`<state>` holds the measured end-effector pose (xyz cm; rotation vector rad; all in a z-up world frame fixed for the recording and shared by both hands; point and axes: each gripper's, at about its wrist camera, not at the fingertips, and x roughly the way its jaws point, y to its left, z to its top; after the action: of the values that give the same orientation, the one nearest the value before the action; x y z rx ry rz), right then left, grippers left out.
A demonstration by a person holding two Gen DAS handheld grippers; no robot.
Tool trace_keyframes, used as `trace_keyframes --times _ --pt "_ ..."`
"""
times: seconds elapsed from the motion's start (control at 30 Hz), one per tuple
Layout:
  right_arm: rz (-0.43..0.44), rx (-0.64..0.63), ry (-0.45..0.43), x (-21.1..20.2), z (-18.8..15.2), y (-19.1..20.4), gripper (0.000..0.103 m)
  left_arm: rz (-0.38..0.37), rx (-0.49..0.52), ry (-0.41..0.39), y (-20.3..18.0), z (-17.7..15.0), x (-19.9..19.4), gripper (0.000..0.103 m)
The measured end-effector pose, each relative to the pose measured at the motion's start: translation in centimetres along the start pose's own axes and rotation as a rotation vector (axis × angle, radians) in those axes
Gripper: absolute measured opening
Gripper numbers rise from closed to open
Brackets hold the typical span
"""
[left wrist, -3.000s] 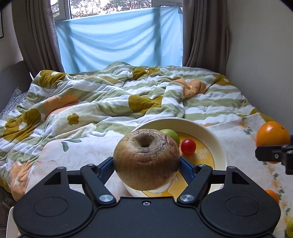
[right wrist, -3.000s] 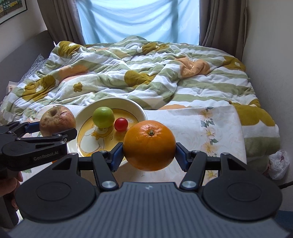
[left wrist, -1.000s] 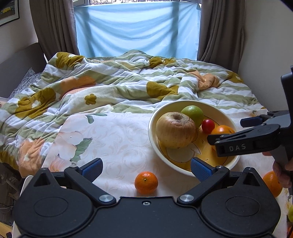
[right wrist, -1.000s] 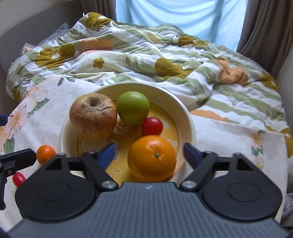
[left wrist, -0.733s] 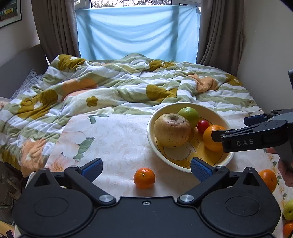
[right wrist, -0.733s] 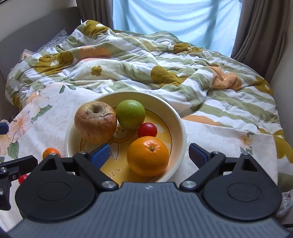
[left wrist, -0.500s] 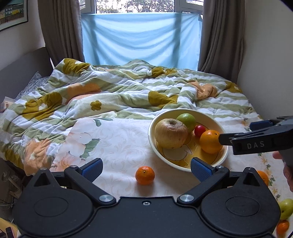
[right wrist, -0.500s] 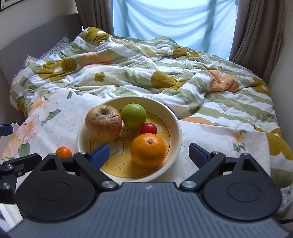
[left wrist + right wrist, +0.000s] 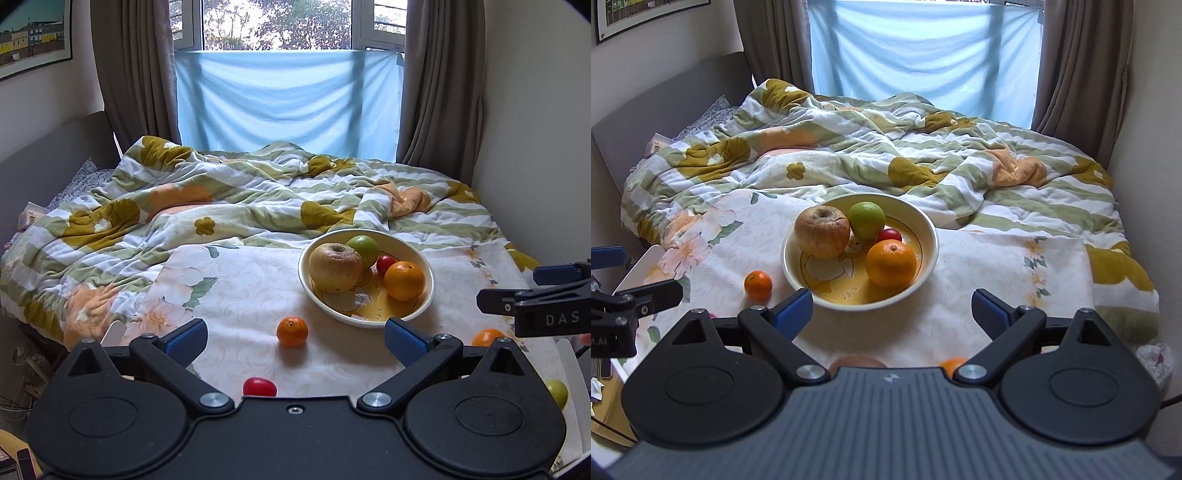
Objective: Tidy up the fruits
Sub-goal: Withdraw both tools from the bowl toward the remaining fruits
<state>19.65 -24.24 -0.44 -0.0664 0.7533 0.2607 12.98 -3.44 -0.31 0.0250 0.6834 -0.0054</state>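
Note:
A cream bowl (image 9: pixel 424 266) (image 9: pixel 932 236) on the floral cloth holds a wrinkled brown apple (image 9: pixel 335 267) (image 9: pixel 822 231), a green apple (image 9: pixel 364 249) (image 9: pixel 867 219), a small red fruit (image 9: pixel 385 263) (image 9: pixel 890 235) and a large orange (image 9: pixel 404 280) (image 9: pixel 891 263). A small tangerine (image 9: pixel 292 331) (image 9: pixel 758 284) lies on the cloth beside the bowl. My left gripper (image 9: pixel 295 336) is open and empty, held back from the bowl. My right gripper (image 9: pixel 892 308) is also open and empty, just short of the bowl's near rim.
Loose on the cloth lie a red fruit (image 9: pixel 259 386), another orange (image 9: pixel 487 336), a green fruit (image 9: pixel 557 392), and a brown fruit (image 9: pixel 857 362) half hidden under my right gripper. A rumpled striped duvet (image 9: pixel 258 199) covers the bed behind. A wall stands to the right.
Both grippers let go of their fruit in the bowl, the left the brown apple and the right the large orange. Since then both have drawn back and up, staying open.

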Motion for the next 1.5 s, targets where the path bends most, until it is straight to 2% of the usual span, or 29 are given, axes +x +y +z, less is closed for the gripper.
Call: trace_keyframes --times 0.27,0.47,0.63,0.83,1.27,1.5 --pt "-0.022 0.019 -0.033 -4.8 -2.8 -0.3 0.103 -0.017 0.030 -0.024 -1.2 -1.0 -3.0 0.103" --pt "-0.067 0.054 -0.038 -8.2 -5.0 -1.1 0.103 -0.074 0.076 -0.020 -2.8 -1.9 -4.0 0.103" --pt "-0.126 0.107 -0.014 -9.6 -7.9 -1.9 0.103 -0.150 0.119 0.008 -4.3 -3.0 -3.0 0.103" --pt "-0.209 0.174 0.037 -9.1 -11.3 -2.8 0.103 -0.233 0.176 0.057 -6.1 -4.6 -0.2 0.103" --pt "-0.284 0.304 0.131 -5.5 -17.3 -4.6 0.103 -0.287 0.289 0.088 -10.3 -6.1 6.5 0.103" --pt "-0.287 0.354 0.164 -3.9 -18.3 -5.4 0.087 -0.283 0.332 0.106 -11.9 -6.3 9.9 0.100"
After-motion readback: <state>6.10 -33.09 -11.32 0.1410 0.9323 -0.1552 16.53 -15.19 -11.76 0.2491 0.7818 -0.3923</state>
